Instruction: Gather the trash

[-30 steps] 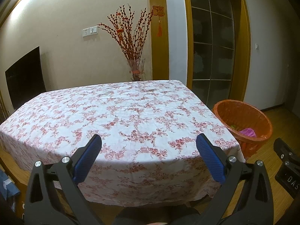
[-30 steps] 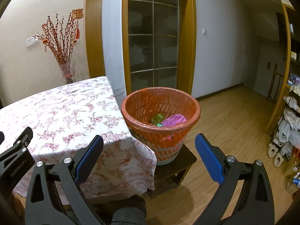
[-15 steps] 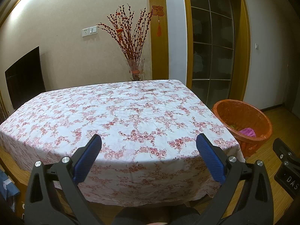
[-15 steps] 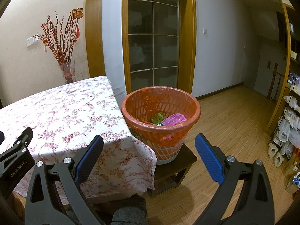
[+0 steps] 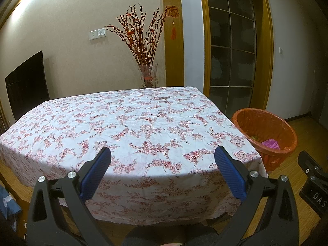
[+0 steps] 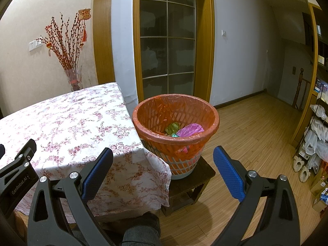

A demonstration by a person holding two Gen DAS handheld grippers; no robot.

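An orange-lined waste basket [image 6: 176, 130] stands on a low dark stool [image 6: 191, 181] beside the table's right edge; it also shows in the left wrist view as the basket [image 5: 266, 131]. Inside lie a pink wrapper [image 6: 189, 130] and a green wrapper [image 6: 172, 128]. My right gripper [image 6: 163, 165] is open and empty, held in front of the basket. My left gripper [image 5: 163, 164] is open and empty over the near edge of the floral tablecloth [image 5: 127, 127], which carries nothing.
A glass vase of red branches [image 5: 147, 75] stands behind the table by the wall. A dark screen [image 5: 26, 82] is at the left. Glass doors [image 6: 167, 47] lie behind the basket. Shelves with bags [image 6: 315, 135] line the right wall, past wooden floor [image 6: 256, 139].
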